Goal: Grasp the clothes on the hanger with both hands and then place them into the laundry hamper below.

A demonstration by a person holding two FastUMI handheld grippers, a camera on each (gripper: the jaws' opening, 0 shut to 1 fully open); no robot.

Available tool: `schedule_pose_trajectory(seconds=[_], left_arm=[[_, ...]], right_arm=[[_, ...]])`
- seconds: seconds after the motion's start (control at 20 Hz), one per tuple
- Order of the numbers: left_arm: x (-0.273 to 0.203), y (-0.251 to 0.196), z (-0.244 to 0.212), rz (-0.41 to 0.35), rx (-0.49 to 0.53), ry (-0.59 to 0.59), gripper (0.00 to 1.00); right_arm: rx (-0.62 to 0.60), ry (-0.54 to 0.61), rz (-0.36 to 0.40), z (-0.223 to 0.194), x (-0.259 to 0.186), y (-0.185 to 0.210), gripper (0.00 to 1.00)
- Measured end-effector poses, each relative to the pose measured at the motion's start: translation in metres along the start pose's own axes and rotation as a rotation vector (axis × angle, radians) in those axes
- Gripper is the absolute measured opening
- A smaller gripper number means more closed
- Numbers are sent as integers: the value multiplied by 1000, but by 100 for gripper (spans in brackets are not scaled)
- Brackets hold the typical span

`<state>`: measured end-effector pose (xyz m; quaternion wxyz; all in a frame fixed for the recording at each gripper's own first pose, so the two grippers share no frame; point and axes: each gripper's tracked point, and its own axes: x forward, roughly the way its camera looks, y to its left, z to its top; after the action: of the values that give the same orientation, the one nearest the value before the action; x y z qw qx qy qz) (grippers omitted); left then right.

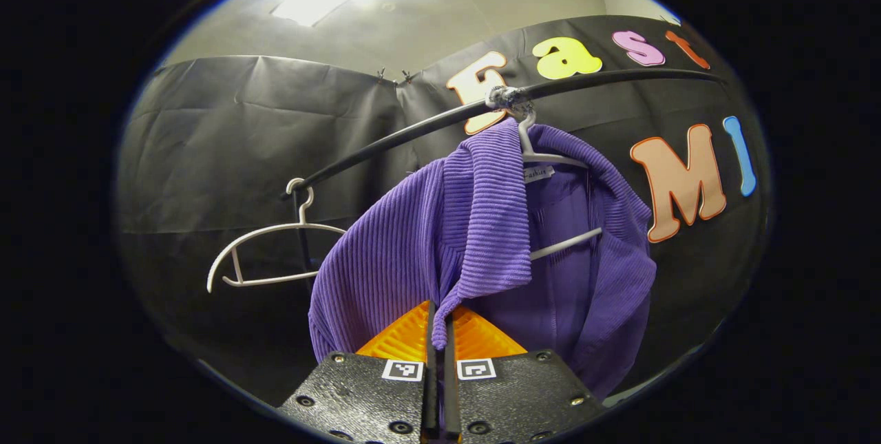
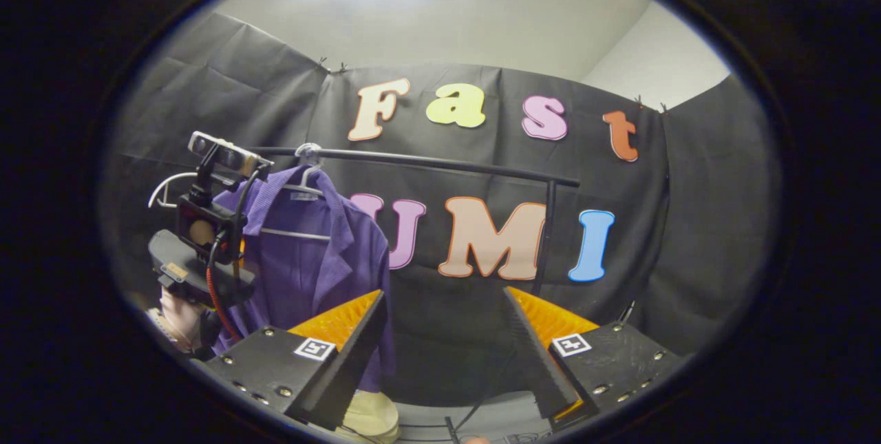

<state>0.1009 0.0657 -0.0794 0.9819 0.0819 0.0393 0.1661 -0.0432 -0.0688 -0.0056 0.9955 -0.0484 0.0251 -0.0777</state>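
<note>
Hanging from a white hanger point(image 1: 550, 158) on the black rail point(image 1: 427, 124), the purple ribbed cardigan point(image 1: 413, 244) has its collar tip pinched in the left gripper point(image 1: 440, 334), jaws clenched. The right gripper point(image 2: 440, 334) sits beside the cardigan's hem, jaws released wide, gripping nothing.

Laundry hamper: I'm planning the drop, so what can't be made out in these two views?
- Hamper: a pale rounded thing at the right gripper view's bottom edge, cut off and partly behind the right gripper; identity unclear.
- Purple garment: hem runs behind the left gripper, shut on its front flap.
- Garment's hanger: mostly under the fabric.
- Garment label: too small.
</note>
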Motion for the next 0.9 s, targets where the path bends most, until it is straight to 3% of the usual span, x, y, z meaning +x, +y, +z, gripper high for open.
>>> schedule_pose_trajectory(seconds=[0.55, 0.9], left_arm=[[-9, -1, 3, -118, -6, 19, 2], [-21, 5, 10, -265, -25, 7, 2]], right_arm=[[18, 14, 74, -12, 40, 42, 99], [36, 20, 81, -23, 65, 90, 99]])
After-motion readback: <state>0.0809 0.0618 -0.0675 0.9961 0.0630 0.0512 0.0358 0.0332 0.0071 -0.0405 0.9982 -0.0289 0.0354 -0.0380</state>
